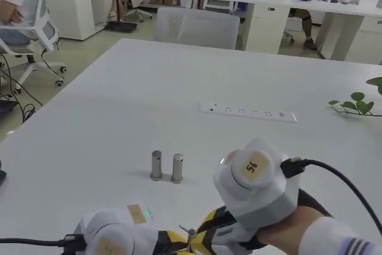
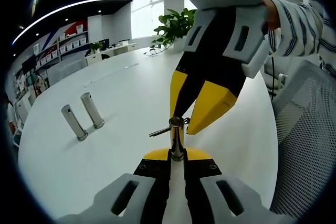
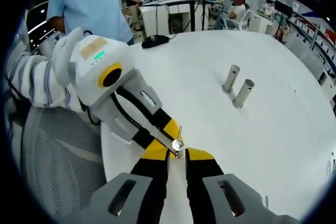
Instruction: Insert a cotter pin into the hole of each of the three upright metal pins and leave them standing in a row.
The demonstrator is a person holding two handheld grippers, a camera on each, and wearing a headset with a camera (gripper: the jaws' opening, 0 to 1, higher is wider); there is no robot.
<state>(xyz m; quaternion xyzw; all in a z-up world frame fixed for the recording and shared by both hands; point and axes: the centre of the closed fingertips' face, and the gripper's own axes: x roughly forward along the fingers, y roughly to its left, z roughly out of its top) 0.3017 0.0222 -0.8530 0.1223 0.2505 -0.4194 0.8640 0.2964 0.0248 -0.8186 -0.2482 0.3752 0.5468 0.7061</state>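
Three metal pins in all. Two stand upright on the white table [image 1: 107, 100], the first standing pin [image 1: 156, 165] just beside the second standing pin [image 1: 177, 168]. Both look bare, with no cotter that I can make out.

The third pin [image 2: 177, 139] is upright in my left gripper [image 2: 177, 155], whose jaws are closed tight on its lower shaft. It is near the table's front edge, well apart from the pair.

I count one cotter pin [image 2: 157, 131]. It runs through the hole just under the third pin's head, and its tail pokes out on the far side. My right gripper [image 3: 178, 155] has its jaws drawn almost together at the cotter's near end. They seem to pinch it, though the pin's head hides the contact.

I judge this to be the first of three insertions, nearly seated. The next move calls for pushing the cotter fully home and letting go with the right gripper. Then the third pin goes down in line with the pair without knocking either over. Two more cotters will be needed.
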